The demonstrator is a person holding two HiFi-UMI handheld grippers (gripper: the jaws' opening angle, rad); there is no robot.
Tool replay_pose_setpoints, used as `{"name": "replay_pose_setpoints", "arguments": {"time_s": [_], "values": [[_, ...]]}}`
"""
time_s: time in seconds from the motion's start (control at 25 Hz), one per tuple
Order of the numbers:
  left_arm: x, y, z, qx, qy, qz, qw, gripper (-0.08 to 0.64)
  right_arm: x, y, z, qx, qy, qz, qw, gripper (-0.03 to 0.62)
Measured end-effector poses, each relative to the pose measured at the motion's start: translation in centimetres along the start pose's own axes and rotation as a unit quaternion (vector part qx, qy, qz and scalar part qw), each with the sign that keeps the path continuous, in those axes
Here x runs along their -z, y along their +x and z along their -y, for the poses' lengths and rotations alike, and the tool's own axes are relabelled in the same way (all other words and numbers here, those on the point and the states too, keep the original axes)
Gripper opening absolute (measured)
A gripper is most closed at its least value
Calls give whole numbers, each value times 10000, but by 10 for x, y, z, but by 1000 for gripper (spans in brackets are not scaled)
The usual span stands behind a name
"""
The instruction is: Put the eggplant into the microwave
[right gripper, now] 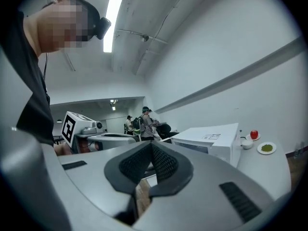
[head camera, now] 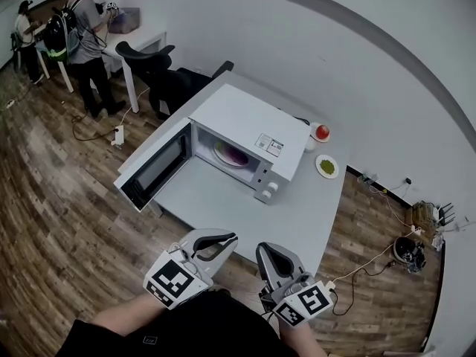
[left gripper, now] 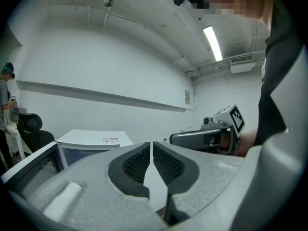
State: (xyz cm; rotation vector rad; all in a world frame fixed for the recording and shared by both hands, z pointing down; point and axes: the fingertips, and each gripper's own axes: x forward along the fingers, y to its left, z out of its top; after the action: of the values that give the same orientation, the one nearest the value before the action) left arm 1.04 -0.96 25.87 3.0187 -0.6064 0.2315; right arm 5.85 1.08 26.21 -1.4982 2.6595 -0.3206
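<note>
The white microwave (head camera: 249,121) stands on the grey table (head camera: 223,199) with its door (head camera: 152,166) swung open to the left. Inside, a purple shape that looks like the eggplant (head camera: 232,155) lies on the pale turntable plate. Both grippers hover off the table's near edge, close to my body and well short of the microwave. My left gripper (head camera: 227,238) (left gripper: 152,150) is shut with nothing between its pads. My right gripper (head camera: 268,250) (right gripper: 151,150) is also shut and empty. Each gripper view shows the other gripper alongside and the microwave (left gripper: 91,141) (right gripper: 211,138) beyond.
A red fruit on a small dish (head camera: 322,132), a white cup (head camera: 310,145) and a plate of something green (head camera: 326,166) sit right of the microwave. A black office chair (head camera: 160,73) stands behind the table. Other people (head camera: 85,36) work at the far left. Cables and a power strip (head camera: 117,135) lie on the wood floor.
</note>
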Motion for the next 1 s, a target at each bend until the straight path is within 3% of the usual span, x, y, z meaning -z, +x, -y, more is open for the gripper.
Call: {"name": "replay_pose_setpoints", "arguments": {"time_s": [0.28, 1.0], "values": [[-3, -1, -28, -222, 31, 53, 9997, 26, -2, 16, 3, -147, -71, 81, 9998, 12], [5, -5, -32, -305, -135, 61, 9994, 26, -5, 20, 9, -3, -385, -56, 9992, 12]]}}
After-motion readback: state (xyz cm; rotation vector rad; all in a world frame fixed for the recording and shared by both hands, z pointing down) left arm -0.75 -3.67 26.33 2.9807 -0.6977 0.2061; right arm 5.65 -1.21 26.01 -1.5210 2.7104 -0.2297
